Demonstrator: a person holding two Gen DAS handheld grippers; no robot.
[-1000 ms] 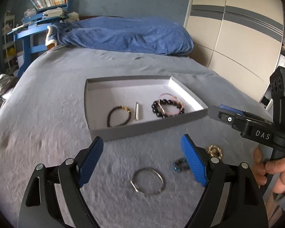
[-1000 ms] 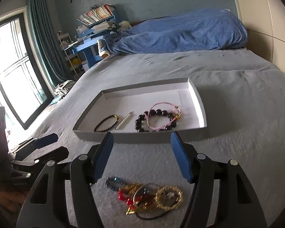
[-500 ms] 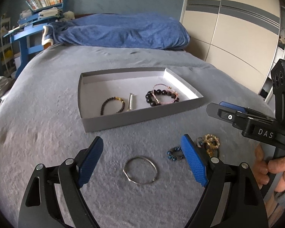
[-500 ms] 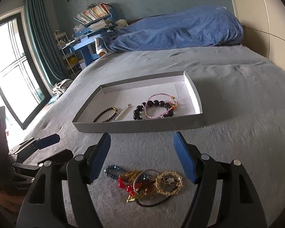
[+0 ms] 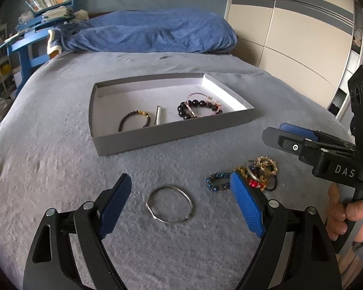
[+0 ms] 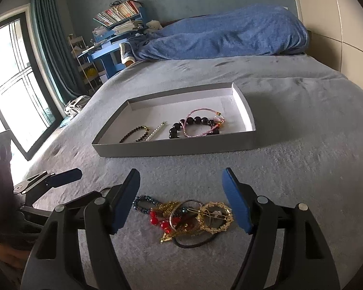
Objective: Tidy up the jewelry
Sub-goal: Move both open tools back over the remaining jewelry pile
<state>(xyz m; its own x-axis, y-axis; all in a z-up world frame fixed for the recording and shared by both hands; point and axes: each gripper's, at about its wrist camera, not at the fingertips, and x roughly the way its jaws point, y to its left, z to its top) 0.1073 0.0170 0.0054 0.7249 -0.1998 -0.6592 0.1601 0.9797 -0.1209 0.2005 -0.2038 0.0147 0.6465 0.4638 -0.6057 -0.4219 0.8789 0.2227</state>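
Note:
A grey tray (image 5: 171,135) (image 6: 181,148) lies on the grey bed and holds a dark bead bracelet (image 5: 134,120), a silver bar (image 5: 159,117), a black bead bracelet (image 5: 193,108) and a pink cord bracelet (image 6: 200,123). My left gripper (image 5: 179,203) is open above a silver bangle (image 5: 170,203) on the bed. My right gripper (image 6: 181,198) (image 5: 288,133) is open over a tangled pile of jewelry (image 6: 188,217) (image 5: 259,174), with a blue bead bracelet (image 5: 217,181) at its left edge.
A blue blanket (image 5: 145,33) lies across the far end of the bed. A blue desk with books (image 6: 113,36) stands beyond the bed. A wardrobe (image 5: 290,36) is on the right, a window with curtains (image 6: 17,72) on the left.
Both grippers have pulled back from the tray towards the near edge of the bed. The loose jewelry now sits further between the fingers. Both stay open.

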